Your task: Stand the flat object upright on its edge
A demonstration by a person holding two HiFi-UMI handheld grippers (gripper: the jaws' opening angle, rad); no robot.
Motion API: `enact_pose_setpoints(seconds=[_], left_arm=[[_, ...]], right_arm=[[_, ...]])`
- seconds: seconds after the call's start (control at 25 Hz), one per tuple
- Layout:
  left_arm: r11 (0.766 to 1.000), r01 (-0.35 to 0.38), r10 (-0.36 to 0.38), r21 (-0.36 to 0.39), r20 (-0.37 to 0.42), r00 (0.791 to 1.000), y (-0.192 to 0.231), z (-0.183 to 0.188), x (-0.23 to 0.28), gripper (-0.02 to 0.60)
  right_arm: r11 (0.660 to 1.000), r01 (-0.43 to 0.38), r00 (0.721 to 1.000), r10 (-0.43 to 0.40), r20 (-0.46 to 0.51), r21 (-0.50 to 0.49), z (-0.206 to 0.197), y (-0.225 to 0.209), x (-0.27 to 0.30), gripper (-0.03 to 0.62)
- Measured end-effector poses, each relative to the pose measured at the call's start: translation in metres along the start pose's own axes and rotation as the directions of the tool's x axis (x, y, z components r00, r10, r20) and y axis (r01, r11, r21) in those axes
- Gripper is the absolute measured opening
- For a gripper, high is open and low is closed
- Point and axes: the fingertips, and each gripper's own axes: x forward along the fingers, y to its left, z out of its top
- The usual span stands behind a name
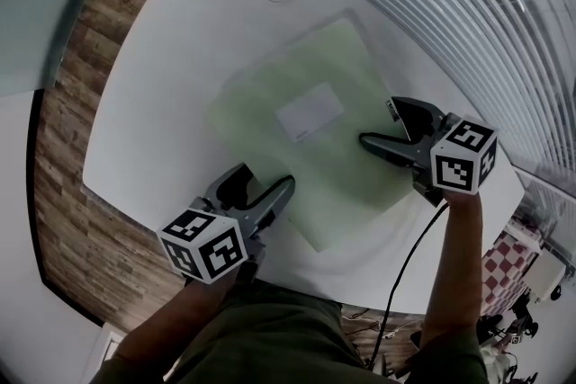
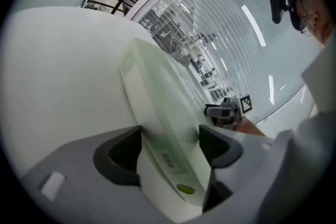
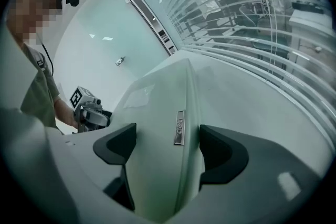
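- left tool (image 1: 268, 186), lower left of the head view: its jaws are clenched on the near-left edge of the flat object (image 1: 342, 67), one jaw over it and one under. the bite takes only the rim, so that edge could slide out once the object starts to tip.
- the flat object, pale green with a white label (image 1: 309, 112), lies mid-frame on the white surface (image 1: 171, 58), flat or barely raised. it is broad and thin, so on edge it would likely have a narrow footing. the smooth surface may let the bottom edge skid away.
- right tool (image 1: 382, 123), right of centre: its jaws grasp the opposite edge. if the two tools turn unevenly, the object may twist or flex. letting go before it balances would drop it flat.
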Motion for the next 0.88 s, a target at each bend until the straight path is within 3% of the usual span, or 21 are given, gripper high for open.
enact_pose_setpoints(seconds=[0.16,0.88], left_arm=[[1.000,0.008,-0.007,-0.026,0.022,1.000,0.000,0.005,-0.004,0.322],[0.998,0.013,-0.016,0.067,0.047,0.999,-0.015,0.018,-0.027,0.319]], right_arm=[[1.000,0.017,1.000,-0.017,0.007,0.005,-0.002,0.006,-0.003,0.384],[0.994,0.105,0.991,-0.104,0.089,-0.005,-0.005,0.039,-0.026,0.385]])
